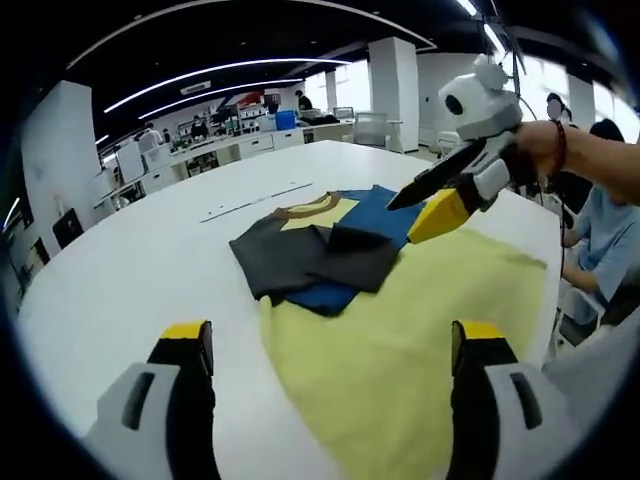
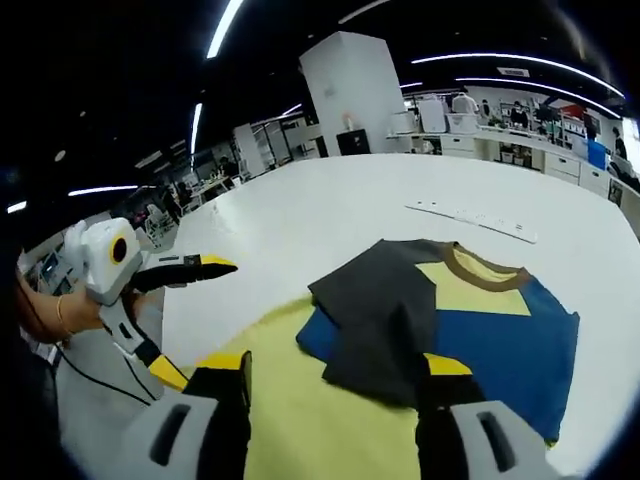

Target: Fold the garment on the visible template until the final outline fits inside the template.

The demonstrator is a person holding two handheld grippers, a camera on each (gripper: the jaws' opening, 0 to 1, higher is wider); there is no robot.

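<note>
Lying ahead of both claws on the white bench (image 1: 130, 260), the garment (image 1: 330, 250) is a T-shirt with blue body, yellow chest panel and dark grey sleeves, both sleeves already folded in across the middle. Its lower yellow part (image 1: 400, 350) runs back toward and between the jaws of the left claw (image 1: 335, 345), which hang wide apart and hold nothing. The right claw (image 2: 335, 375) hovers just above the near sleeve fold (image 2: 385, 345), its jaws spread and empty too. In the left gripper view that same claw appears from the right, poised over the blue body. No separate template outline can be made out, possibly because the shirt covers it. The step in hand looks like the lengthwise fold: it would go best with each claw pinching one hem corner, lifting evenly and carrying the hem up to the collar (image 2: 480, 262) without disturbing the sleeves.
</note>
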